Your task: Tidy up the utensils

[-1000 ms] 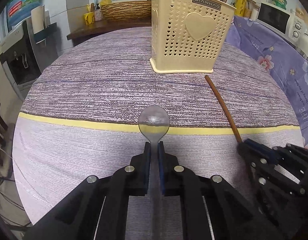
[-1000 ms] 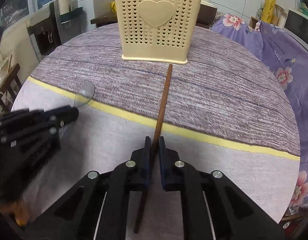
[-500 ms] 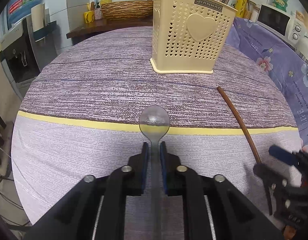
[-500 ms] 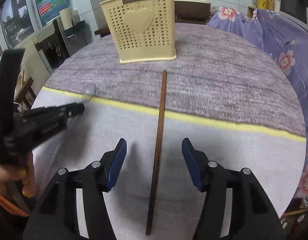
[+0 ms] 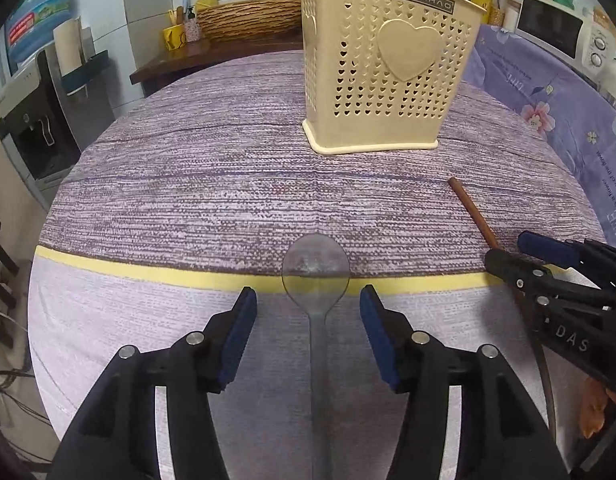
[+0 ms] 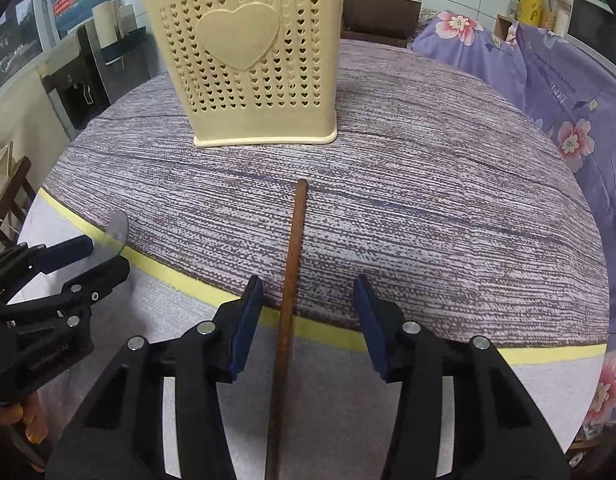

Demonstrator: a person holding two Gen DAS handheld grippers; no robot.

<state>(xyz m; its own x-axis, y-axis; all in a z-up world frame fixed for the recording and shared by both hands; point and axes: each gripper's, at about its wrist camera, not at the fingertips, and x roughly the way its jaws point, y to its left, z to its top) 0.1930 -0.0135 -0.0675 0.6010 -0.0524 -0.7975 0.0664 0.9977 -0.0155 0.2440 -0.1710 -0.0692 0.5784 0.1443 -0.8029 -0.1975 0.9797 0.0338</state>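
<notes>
Purple striped cloth with a yellow band covers the round tabletop [image 5: 211, 184], and a cream plastic basket [image 5: 388, 76] pierced with small heart holes stands upright toward the far edge, with a few utensil handles poking out of its top. A metal spoon [image 5: 316, 280] lies flat near the front edge, its bowl resting across the yellow band and pointing at the basket, its handle running back toward the camera. The left gripper [image 5: 308, 304] sits low over that handle; its jaws have just been opening and now stand apart, the spoon between the blue pads [image 5: 239, 332] but touched by neither. To the right of the spoon, well apart from it, a brown wooden chopstick [image 6: 293, 256] lies flat on the cloth, its far end pointing toward the basket's base and stopping short of it. The right gripper [image 6: 308, 300] straddles the chopstick; its jaws have just been closing a little, yet they are still apart, with the stick lying nearer the left-hand pad and clear of both. In the right wrist view, fingers [image 6: 31, 428] of the person's left hand show at the lower left, under the left gripper's handle.
</notes>
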